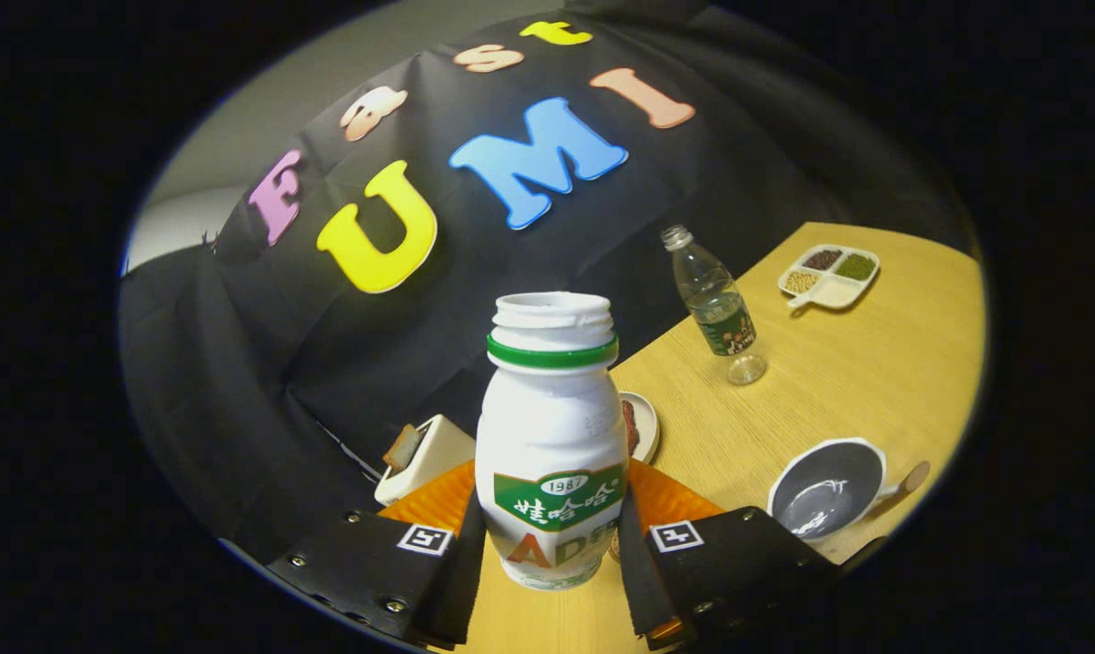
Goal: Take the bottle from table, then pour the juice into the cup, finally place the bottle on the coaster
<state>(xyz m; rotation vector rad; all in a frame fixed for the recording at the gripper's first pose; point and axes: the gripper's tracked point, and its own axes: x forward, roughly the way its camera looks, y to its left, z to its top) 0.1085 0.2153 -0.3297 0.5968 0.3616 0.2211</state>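
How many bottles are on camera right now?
2. The white bottle sits between the claw fingers, which press its sides. The clear bottle stands beyond, on the table. Others may be hidden behind the white one.

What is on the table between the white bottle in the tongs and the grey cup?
In the gripper view, bare wooden table lies between the white bottle, held in the tongs, and the grey cup.

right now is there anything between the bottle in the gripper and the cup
Nothing visible stands in the way. The gripper holds the white drink bottle between its fingers; the grey cup lies beyond the fingers to the right, with bare wooden table between them. The clear plastic bottle stands farther back, off that line.
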